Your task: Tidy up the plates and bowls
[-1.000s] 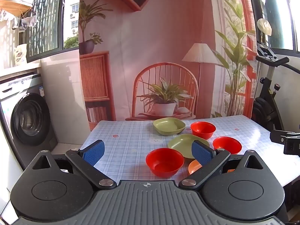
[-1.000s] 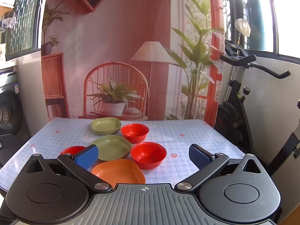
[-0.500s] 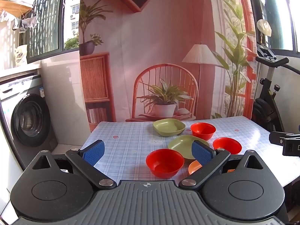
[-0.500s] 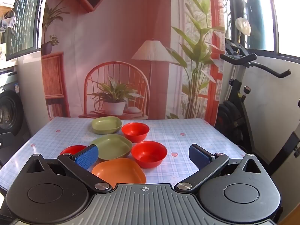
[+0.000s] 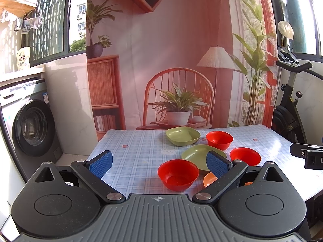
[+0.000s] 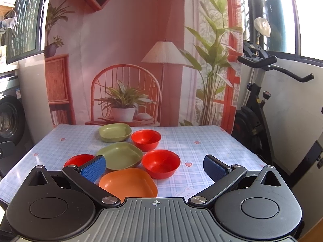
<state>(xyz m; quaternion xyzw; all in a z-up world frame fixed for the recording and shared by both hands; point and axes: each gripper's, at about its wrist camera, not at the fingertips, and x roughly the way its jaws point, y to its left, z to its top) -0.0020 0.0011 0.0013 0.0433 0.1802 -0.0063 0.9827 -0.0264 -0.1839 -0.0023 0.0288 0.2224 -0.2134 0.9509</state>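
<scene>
Three red bowls, two green plates and an orange plate lie on the checked table (image 5: 137, 153). In the left wrist view the nearest red bowl (image 5: 178, 173) sits just ahead of my open, empty left gripper (image 5: 158, 162). A green plate (image 5: 198, 156), a far green plate (image 5: 182, 135), two more red bowls (image 5: 219, 139) (image 5: 244, 155) and the orange plate (image 5: 210, 179) lie beyond. In the right wrist view my open, empty right gripper (image 6: 154, 166) hovers over the orange plate (image 6: 128, 182), with a red bowl (image 6: 160, 163) and a green plate (image 6: 120, 158) just ahead.
A washing machine (image 5: 30, 125) stands left of the table. An exercise bike (image 6: 260, 109) stands to the right. A printed backdrop (image 5: 177, 60) hangs behind the table's far edge. My right gripper's body (image 5: 306, 156) shows at the right edge of the left wrist view.
Both views have shifted only slightly; the dishes sit a touch higher in frame. Both grippers stay open and nothing was grasped.
</scene>
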